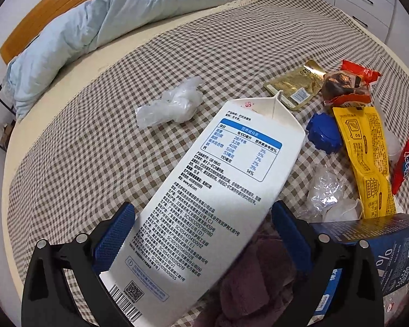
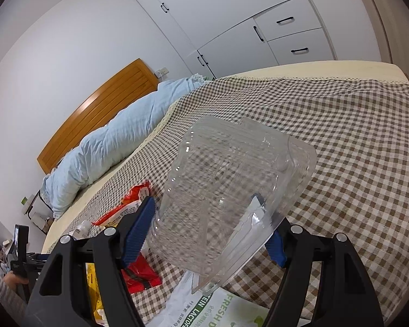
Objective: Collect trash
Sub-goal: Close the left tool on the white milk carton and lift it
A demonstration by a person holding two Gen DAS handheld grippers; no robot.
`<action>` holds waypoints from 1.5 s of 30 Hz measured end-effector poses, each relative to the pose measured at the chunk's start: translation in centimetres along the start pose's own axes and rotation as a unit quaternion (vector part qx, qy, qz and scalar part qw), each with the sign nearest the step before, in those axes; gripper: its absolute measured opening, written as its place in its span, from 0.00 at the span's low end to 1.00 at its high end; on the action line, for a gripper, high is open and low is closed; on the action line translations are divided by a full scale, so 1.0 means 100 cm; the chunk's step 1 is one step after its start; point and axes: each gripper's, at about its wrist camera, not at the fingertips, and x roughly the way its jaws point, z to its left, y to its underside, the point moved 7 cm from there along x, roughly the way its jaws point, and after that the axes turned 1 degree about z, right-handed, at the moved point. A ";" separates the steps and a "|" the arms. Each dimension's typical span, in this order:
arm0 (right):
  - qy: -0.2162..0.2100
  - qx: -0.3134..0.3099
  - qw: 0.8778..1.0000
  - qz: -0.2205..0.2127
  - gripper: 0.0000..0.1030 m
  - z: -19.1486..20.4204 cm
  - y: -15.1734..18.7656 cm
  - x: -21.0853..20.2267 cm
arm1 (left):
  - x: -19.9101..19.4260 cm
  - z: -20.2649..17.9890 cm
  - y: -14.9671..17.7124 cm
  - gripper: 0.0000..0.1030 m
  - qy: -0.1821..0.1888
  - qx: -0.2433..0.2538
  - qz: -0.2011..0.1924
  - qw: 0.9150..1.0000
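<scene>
Two grips hold: my left gripper (image 1: 201,234) clamps a white printed milk carton (image 1: 204,199), my right gripper (image 2: 204,229) a clear ribbed plastic clamshell container (image 2: 231,190) (both above the brown checked bedspread (image 1: 101,163)).

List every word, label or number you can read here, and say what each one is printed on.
"www.yili.com", "GB 19645", "14%": white milk carton held in the left gripper; its fine print is too small.
"FRESH", "LACTOFE...": white-and-green package, cut off by the picture edge.
"%": dark blue box.
Yellow wrapper, red wrappers, gold pouch: unreadable.
</scene>
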 end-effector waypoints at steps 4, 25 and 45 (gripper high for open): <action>-0.003 -0.003 1.000 -0.002 0.68 0.003 0.000 0.002 | -0.010 -0.014 0.004 0.85 0.004 0.040 0.004 0.999; -0.013 0.005 1.000 -0.002 0.68 -0.005 -0.001 -0.010 | -0.030 -0.063 0.010 0.74 -0.062 0.184 0.029 0.981; -0.017 0.002 1.000 -0.003 0.68 -0.004 -0.005 -0.014 | -0.035 -0.065 0.005 0.74 -0.098 0.192 -0.024 0.976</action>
